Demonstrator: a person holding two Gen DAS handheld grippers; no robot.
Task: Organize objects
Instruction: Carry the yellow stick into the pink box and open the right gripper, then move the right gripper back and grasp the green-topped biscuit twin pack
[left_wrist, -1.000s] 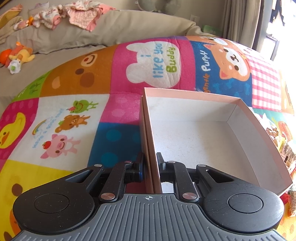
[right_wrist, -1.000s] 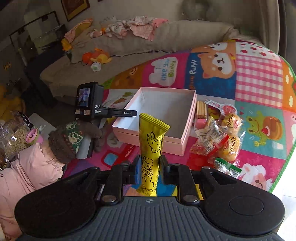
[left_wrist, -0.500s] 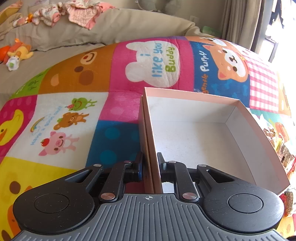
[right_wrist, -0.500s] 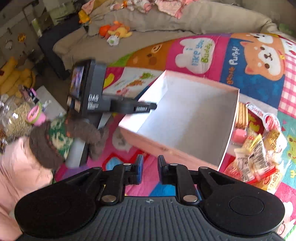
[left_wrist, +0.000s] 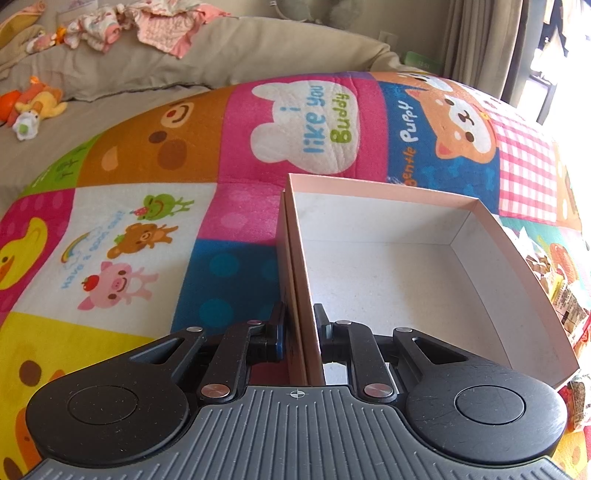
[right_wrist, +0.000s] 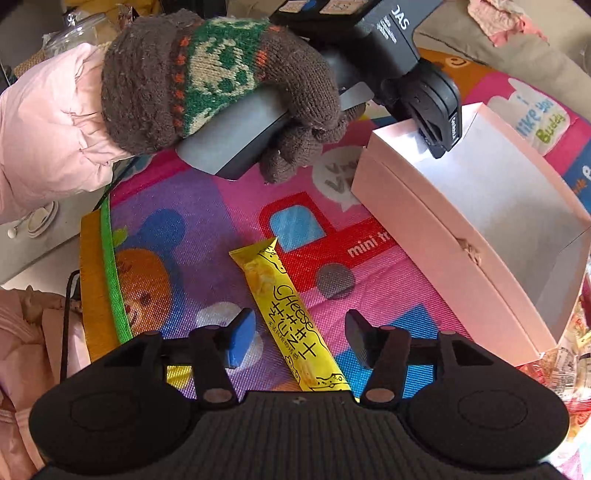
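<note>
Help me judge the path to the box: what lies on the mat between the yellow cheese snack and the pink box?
Nothing: in the right wrist view, only bare play mat separates the yellow cheese snack from the pink box.

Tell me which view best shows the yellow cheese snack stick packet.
The right wrist view: the yellow cheese snack stick packet lies in full on the colourful mat, printed side up. The left wrist view shows none of it.

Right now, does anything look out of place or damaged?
Yes. The yellow cheese snack stick lies on the play mat outside the empty pink box, and the box's near wall has a small tear.
</note>
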